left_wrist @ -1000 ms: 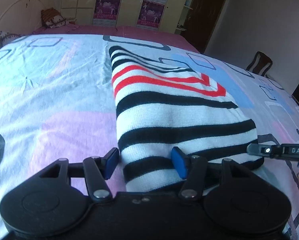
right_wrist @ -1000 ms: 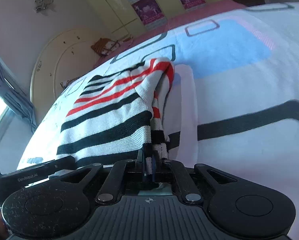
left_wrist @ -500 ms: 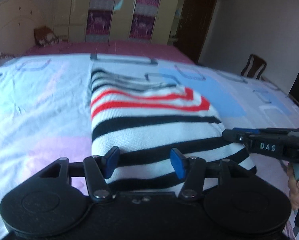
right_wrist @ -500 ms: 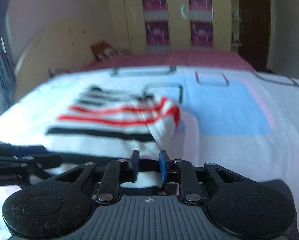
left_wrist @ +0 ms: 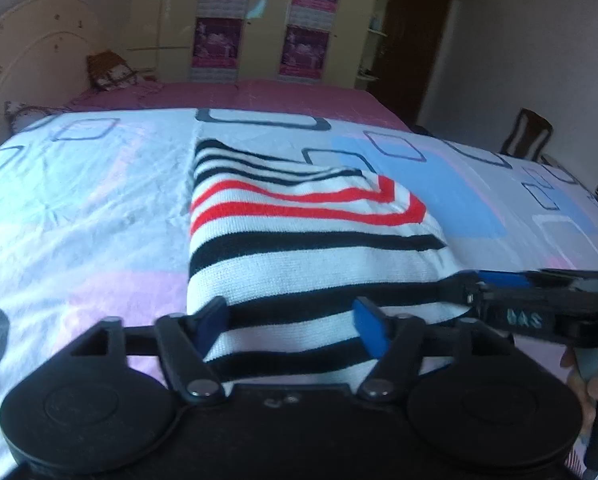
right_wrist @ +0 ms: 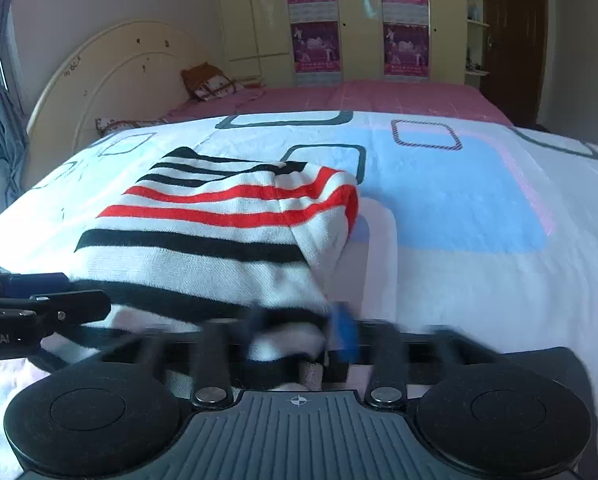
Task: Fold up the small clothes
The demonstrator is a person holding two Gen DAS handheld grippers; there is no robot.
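Bed (left_wrist: 99, 208) with patterned sheet carries the folded striped sweater (left_wrist: 299, 240), lying flat near the middle. Left hand-held gripper (left_wrist: 291, 324) sits over the sweater's near hem, fingers spread wide, released. Right hand-held gripper (right_wrist: 299, 332) at the sweater's near right corner; view blurred, but its fingers appear parted with the hem lying loose between them, released.

Home bedroom: bed (right_wrist: 459, 216), headboard (right_wrist: 111, 76), wardrobe (right_wrist: 359, 20).
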